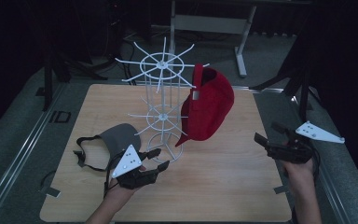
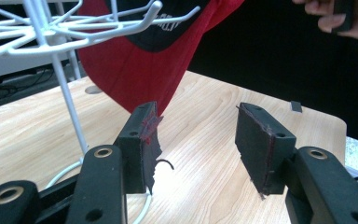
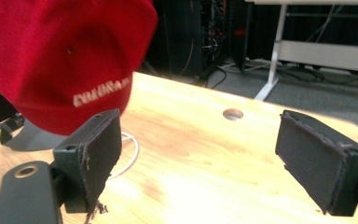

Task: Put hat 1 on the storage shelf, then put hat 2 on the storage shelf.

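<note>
We have the red cap (image 1: 209,105) hanging on the white wire rack (image 1: 162,93), and the grey visor (image 1: 116,140) lies on the desk (image 1: 223,186) just beside our left tool (image 1: 156,158). Both tools are released and empty, the right tool (image 1: 270,135) well apart at the desk's edge. For the visor we should turn the left tool toward its brim, grip there firmly, and lift clear of the rack's arms before hooking it.

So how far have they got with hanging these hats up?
The red cap already hangs from the white wire rack. The right gripper is off by the table's right edge, jaws open and empty. The grey visor lies on the table beside the open left gripper, not yet hung.
</note>
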Tool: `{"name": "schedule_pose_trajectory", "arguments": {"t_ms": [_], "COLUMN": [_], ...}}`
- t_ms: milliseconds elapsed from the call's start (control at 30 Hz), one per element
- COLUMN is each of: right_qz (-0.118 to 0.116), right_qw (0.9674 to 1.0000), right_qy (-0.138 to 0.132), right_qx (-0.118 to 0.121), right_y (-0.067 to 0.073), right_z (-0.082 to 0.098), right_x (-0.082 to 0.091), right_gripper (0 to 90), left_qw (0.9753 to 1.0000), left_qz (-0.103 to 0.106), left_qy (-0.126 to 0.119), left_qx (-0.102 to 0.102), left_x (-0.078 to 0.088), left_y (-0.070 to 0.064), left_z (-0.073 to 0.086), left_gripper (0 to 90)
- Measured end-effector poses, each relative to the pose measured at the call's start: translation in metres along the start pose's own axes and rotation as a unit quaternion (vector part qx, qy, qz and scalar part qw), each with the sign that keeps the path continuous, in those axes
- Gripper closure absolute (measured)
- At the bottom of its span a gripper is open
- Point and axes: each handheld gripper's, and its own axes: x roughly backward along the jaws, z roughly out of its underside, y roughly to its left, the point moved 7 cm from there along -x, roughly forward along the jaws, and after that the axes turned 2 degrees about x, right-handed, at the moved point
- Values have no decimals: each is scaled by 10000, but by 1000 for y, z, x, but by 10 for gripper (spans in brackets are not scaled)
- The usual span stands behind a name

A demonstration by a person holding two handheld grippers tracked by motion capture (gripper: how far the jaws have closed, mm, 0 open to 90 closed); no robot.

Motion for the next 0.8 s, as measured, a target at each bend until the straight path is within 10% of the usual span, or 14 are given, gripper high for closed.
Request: {"name": "schedule_pose_trajectory", "arguments": {"t_ms": [433,800], "right_qz": [811,1001], "right_qw": [9953,9938], "right_qy": [518,458], "right_qx": [82,-142], "right_y": [-24,-33], "right_z": [91,132], "right_x": [-11,-3], "right_gripper": [142,150], "left_qw": [9994,9970], "left_qz": [-262,-643], "left_qy": [79,151], "left_qx": [217,412], "left_x": [13,40], "left_y": [18,44], "left_z": [28,63], "left_gripper": [498,498]}}
